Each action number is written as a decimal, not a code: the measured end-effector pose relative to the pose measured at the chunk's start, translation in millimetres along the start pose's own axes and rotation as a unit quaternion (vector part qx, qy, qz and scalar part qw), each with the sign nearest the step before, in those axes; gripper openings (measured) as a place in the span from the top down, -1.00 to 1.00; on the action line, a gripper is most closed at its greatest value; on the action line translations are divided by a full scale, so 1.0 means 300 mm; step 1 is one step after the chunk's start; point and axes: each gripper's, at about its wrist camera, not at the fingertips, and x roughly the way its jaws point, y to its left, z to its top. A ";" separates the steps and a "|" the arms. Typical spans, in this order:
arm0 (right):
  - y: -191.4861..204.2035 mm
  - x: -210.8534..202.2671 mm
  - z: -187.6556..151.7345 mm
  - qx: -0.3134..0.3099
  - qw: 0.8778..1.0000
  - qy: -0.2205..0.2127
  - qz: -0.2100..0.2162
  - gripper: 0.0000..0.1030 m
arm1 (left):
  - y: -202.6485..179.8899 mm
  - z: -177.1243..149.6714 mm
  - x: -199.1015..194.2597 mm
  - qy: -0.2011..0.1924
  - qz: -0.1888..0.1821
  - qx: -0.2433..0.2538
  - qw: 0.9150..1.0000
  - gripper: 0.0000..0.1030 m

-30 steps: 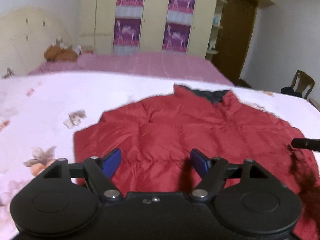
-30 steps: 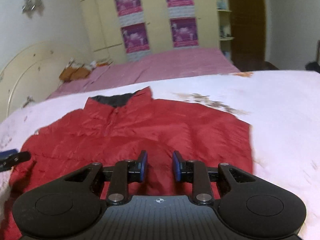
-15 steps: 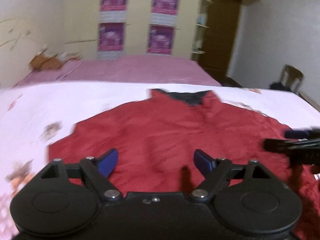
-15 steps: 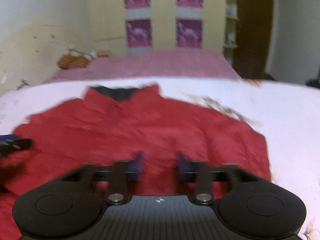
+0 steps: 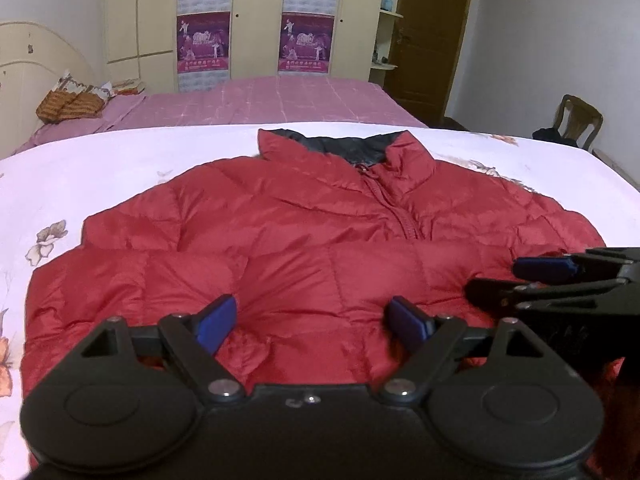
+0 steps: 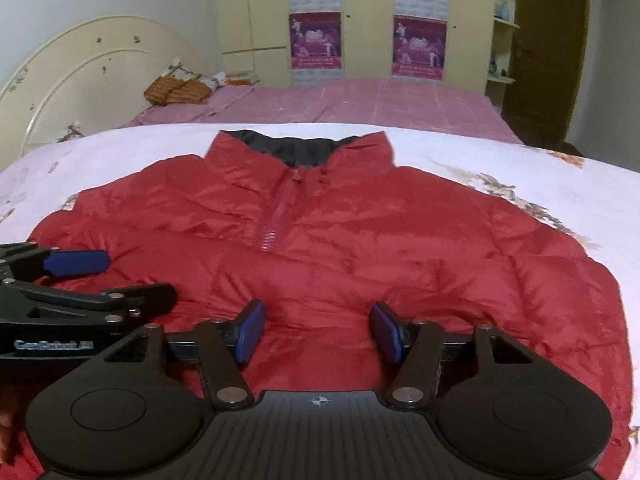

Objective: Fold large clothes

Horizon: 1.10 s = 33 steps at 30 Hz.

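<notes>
While the red jacket [image 5: 320,248] is lying spread on the bed [image 5: 120,168], sleeves seemingly tucked in, both claws are hovering w/ nothing gripped: left claw [image 5: 312,320] gaping, right claw [image 6: 316,326] closing. Body folds are still waiting, imo.

"GenRobot.AI" on left tongs [image 6: 76,264]

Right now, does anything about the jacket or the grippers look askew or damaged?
Nothing stands out. The red puffer jacket lies flat on the floral bedspread, zipped, collar away from the cameras. The left gripper is open over its near hem; the right gripper is closing, not yet pinching fabric.
</notes>
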 end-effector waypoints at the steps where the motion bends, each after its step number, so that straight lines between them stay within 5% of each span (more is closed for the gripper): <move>1: -0.009 -0.010 0.002 0.003 1.000 0.001 -0.007 -0.12 | 0.008 0.005 -0.021 -0.001 0.002 -0.003 1.000 -0.55; 4: -0.040 -0.093 0.009 0.013 1.000 -0.010 -0.022 -0.12 | 0.046 0.000 -0.134 -0.030 0.004 -0.013 0.999 -0.56; 11: 0.072 -0.199 -0.066 -0.015 0.999 -0.004 0.041 -0.12 | 0.014 -0.113 -0.216 -0.018 0.014 -0.004 1.000 -0.57; 18: -0.020 -0.197 -0.141 -0.002 1.000 0.007 -0.028 -0.12 | 0.114 -0.192 -0.230 -0.011 0.032 -0.015 0.999 -0.62; 24: -0.027 -0.168 -0.133 -0.002 0.999 0.027 -0.042 -0.12 | 0.114 -0.174 -0.222 -0.001 0.030 -0.006 1.000 -0.65; 27: -0.047 -0.241 -0.114 0.017 0.999 0.007 -0.042 -0.12 | 0.116 -0.174 -0.269 -0.009 0.037 0.005 0.999 -0.87; 33: -0.114 -0.393 -0.162 0.055 0.998 0.009 -0.039 -0.13 | 0.132 -0.255 -0.359 0.014 0.050 0.030 0.998 -0.90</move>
